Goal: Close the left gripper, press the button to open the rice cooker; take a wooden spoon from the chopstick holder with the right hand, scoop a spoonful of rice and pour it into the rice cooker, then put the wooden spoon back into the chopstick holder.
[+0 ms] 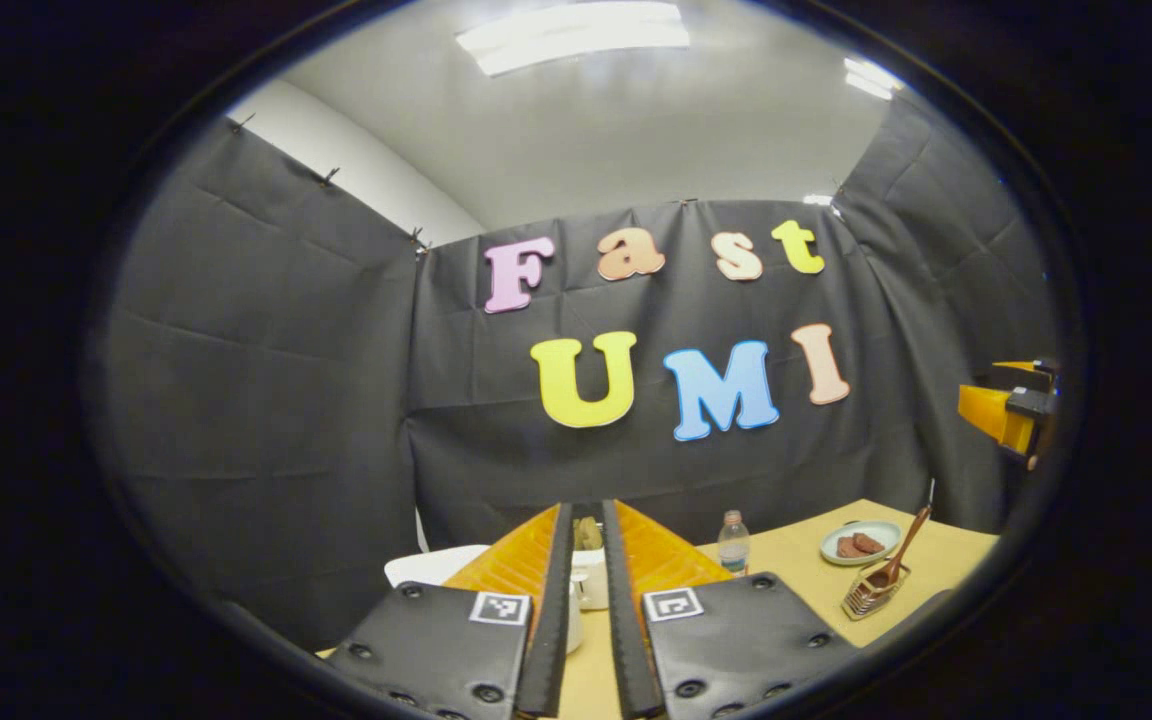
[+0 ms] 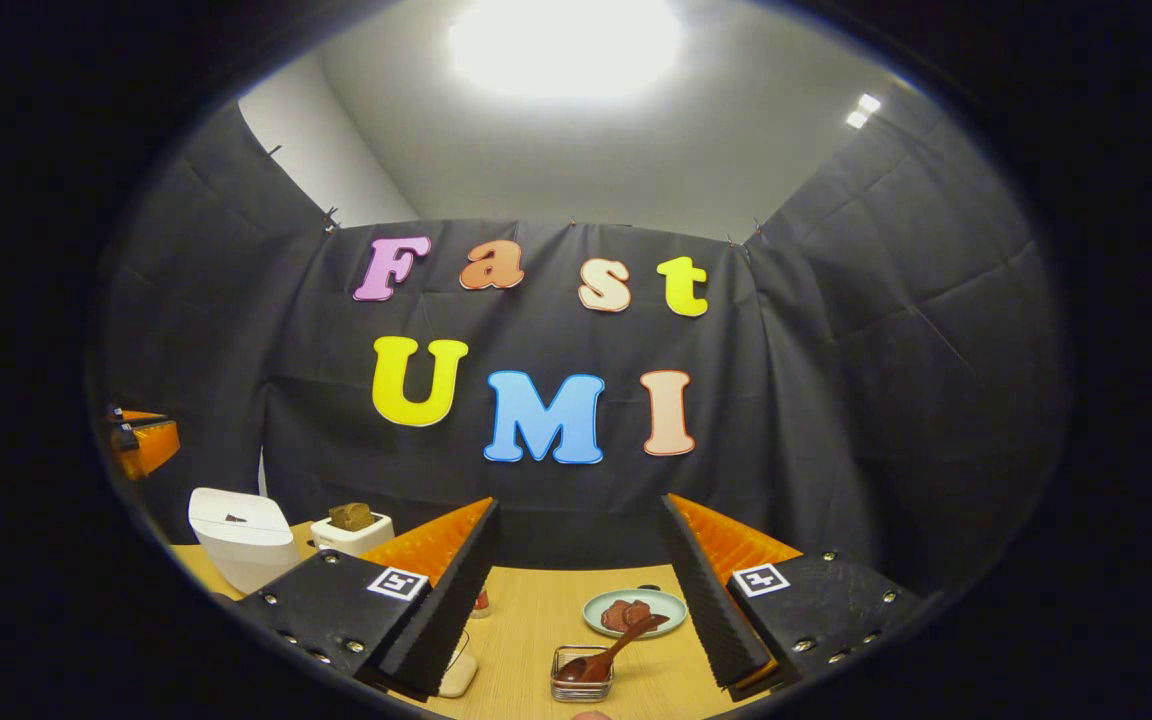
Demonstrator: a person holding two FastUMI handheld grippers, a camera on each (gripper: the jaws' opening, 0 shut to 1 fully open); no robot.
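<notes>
- In the left gripper view we see the left claw (image 1: 586,560) with its fingers drawn nearly together, a thin slot between them and nothing held.
- Through that slot we make out part of a white container (image 1: 591,578) with something brownish on top; the fingers hide most of it, so we cannot tell what it is.
- In the right gripper view the right claw (image 2: 581,570) stands wide apart and empty above the worktop (image 2: 536,610).
- Between its fingers, near us, the wire chopstick holder (image 2: 582,676) sits on the worktop with the wooden spoon (image 2: 611,650) leaning in it, handle tilted toward the plate (image 2: 634,612) just behind.
- The white rice cooker (image 2: 241,535) sits at the far left, lid down, beside a small white box (image 2: 351,530); the left finger cuts off its lower right.
- Open worktop lies between the holder and the cooker.
- A plastic bottle (image 1: 733,542) stands right of the left claw.
- The other gripper (image 1: 1011,410) shows at the right edge, cut off.
</notes>
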